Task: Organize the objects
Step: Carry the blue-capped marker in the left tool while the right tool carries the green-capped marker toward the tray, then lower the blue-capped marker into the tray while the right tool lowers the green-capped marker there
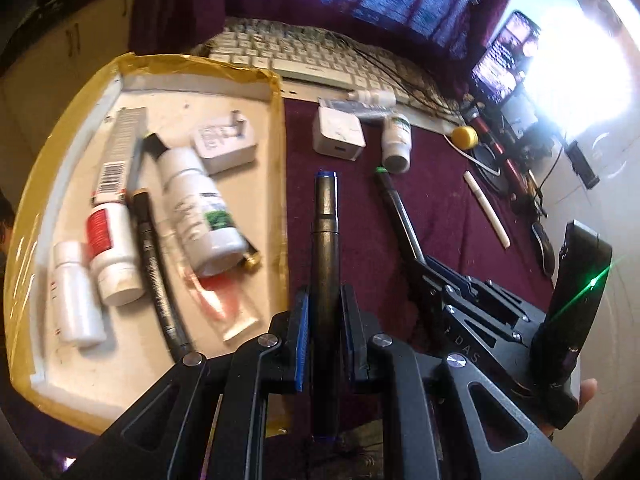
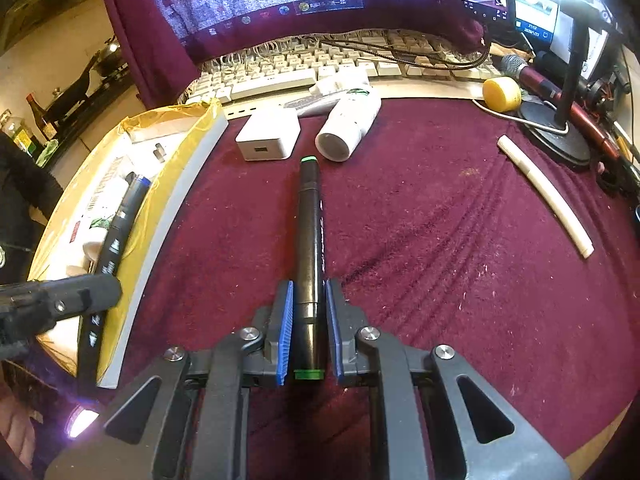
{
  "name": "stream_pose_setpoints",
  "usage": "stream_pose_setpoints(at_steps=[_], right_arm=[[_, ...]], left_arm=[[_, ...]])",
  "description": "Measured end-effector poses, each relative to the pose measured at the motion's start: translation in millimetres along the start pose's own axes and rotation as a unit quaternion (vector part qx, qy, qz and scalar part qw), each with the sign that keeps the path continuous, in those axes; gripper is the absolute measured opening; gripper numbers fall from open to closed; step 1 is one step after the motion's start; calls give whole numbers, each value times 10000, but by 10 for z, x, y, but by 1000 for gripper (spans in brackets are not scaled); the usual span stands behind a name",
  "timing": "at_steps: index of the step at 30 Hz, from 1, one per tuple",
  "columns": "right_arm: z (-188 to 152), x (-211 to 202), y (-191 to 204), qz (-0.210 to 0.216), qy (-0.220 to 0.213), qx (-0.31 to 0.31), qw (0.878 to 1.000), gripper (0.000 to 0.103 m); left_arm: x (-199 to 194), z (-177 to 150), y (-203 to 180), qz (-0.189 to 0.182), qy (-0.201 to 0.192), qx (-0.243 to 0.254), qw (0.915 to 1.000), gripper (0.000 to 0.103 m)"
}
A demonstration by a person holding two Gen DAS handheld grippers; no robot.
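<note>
Clenched left claw point(image 1: 325, 344) grips a blue-capped marker point(image 1: 326, 240); right claw point(image 2: 308, 340) grips a green-capped marker point(image 2: 310, 232), both mid-barrel. Light, rigid, smooth barrels likely slip easily.

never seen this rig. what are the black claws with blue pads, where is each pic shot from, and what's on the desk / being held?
No robot here: a person carries a two-finger hand-held gripper in each hand, and a fisheye camera on each one looks forward along its fingers.

The left wrist view shows the left gripper shut on a black marker with blue ends, beside the open cardboard box. The box already holds white bottles, another marker and a white plug adapter.

The right wrist view shows the right gripper shut on a black marker with green ends, over the dark red cloth.

Still on the cloth: a white charger cube, a white bottle on its side, a white pen and a yellow cap. Behind them sits a keyboard.
</note>
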State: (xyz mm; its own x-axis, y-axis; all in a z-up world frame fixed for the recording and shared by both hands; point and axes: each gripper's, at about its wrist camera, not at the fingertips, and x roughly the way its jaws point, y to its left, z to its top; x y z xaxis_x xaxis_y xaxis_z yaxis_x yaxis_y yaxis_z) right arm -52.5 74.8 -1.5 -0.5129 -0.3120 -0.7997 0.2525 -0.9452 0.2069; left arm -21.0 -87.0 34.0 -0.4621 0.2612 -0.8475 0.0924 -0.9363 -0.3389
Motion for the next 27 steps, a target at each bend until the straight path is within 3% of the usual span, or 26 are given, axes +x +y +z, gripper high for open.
stream_pose_setpoints(at_steps=[9, 11, 13, 19, 27], right_arm=[[46, -326, 298, 581, -343, -67, 9977, 13], [73, -360, 393, 531, -459, -141, 9974, 13], [78, -305, 482, 355, -399, -328, 9980, 13], [-12, 62, 552, 442, 332, -626, 9965, 13], [167, 246, 630, 467, 350, -584, 9966, 14]], left_arm=[[-296, 101, 455, 41, -384, -462, 9982, 12], [-333, 122, 547, 69, -445, -557, 9974, 12], [-331, 117, 596, 87, -456, -609, 9971, 12], [-286, 88, 635, 46, -387, -625, 9973, 12], [-277, 108, 680, 70, -349, -657, 9972, 12]])
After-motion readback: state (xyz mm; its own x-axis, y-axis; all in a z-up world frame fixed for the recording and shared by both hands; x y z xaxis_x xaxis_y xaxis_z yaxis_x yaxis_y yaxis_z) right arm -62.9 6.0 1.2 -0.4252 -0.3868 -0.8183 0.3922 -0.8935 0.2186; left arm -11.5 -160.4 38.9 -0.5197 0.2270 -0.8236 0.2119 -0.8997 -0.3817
